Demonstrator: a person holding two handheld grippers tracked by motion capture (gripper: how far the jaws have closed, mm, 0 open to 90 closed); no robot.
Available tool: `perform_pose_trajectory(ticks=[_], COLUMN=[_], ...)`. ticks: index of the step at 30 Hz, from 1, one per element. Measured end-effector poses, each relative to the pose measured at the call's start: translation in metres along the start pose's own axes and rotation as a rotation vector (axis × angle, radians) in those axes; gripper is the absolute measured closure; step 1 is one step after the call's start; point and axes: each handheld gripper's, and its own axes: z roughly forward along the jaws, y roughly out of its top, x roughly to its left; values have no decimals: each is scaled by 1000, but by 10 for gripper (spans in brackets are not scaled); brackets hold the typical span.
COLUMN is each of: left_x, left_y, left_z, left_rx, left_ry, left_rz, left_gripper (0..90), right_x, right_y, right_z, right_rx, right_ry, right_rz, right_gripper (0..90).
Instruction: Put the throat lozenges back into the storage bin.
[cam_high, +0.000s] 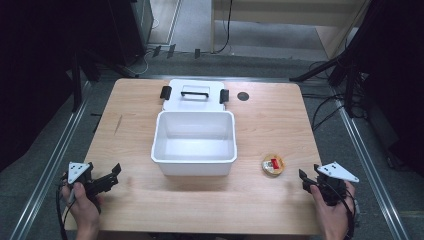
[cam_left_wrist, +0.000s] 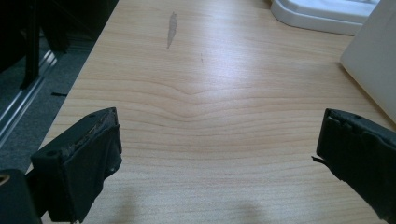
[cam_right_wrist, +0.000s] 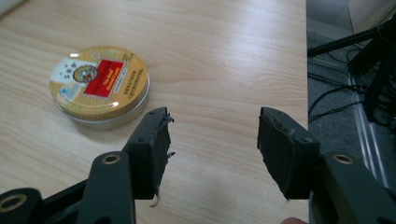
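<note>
A white plastic box (cam_high: 194, 159) stands open in the middle of the wooden table (cam_high: 140, 210), its lid (cam_high: 195, 96) with a black handle lying flat just behind it. A small round gold tin (cam_high: 273, 165) with a red label rests to the right of the box; in the right gripper view the tin (cam_right_wrist: 100, 86) lies ahead and left of the jaws. My left gripper (cam_high: 111, 177) sits open near the table's front left corner, nothing between its jaws (cam_left_wrist: 217, 158). My right gripper (cam_high: 306, 179) is open near the front right, just right of the tin (cam_right_wrist: 212, 135).
A dark round hole (cam_high: 243, 96) marks the table's far right. The box's white wall (cam_left_wrist: 373, 70) shows right of my left gripper. Black stands and cables (cam_high: 345, 75) crowd the floor beyond the right edge. Metal rails (cam_high: 55, 160) run along both sides.
</note>
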Motion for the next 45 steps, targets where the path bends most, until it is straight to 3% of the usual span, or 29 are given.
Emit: perform_pose_trajectory(ticks=[3, 4, 5, 7, 11, 13, 17, 18, 22, 24, 31, 34, 39, 45], left_x=[-1, -2, -2, -2, -2, -1, -1, -1, 0, 1, 3, 2, 2, 1], left_y=[0, 0, 0, 1, 0, 0, 0, 0, 0, 0, 0, 0, 0, 0], left_z=[0, 1, 1, 2, 1, 1, 1, 1, 1, 0, 0, 0, 1, 0], left_rx=[-1, 3, 3, 14, 12, 12, 13, 13, 16, 16, 24, 26, 31, 40], left_ry=[8, 13, 13, 14, 6, -4, -9, -9, -16, -21, -43, -47, -53, -57], left_rz=[2, 6, 6, 18, 19, 11, -1, -2, -5, -13, -19, -18, -20, -12], left_gripper=[7, 7, 7, 7, 7, 7, 7, 7, 7, 7, 7, 7, 7, 7], right_x=[3, 5, 5, 6, 7, 11, 19, 23, 27, 30, 33, 33, 36, 41], right_y=[3, 8, 8, 12, 20, 26, 33, 36, 39, 43, 53, 57, 59, 66], right_z=[1, 3, 3, 5, 9, 13, 16, 20, 26, 31, 37, 40, 48, 55], right_rx=[28, 75, 75, 127, 196, 249, 308, 342, 386, 436, 508, 533, 599, 625], right_ry=[-14, 22, 22, 12, 80, 116, 129, 131, 148, 158, 192, 221, 204, 207], right_rz=[-30, -38, -38, -52, -49, -79, -100, -127, -141, -144, -136, -109, -111, -108], right_gripper=[435, 419, 419, 365, 297, 258, 228, 211, 195, 179, 140, 131, 125, 122])
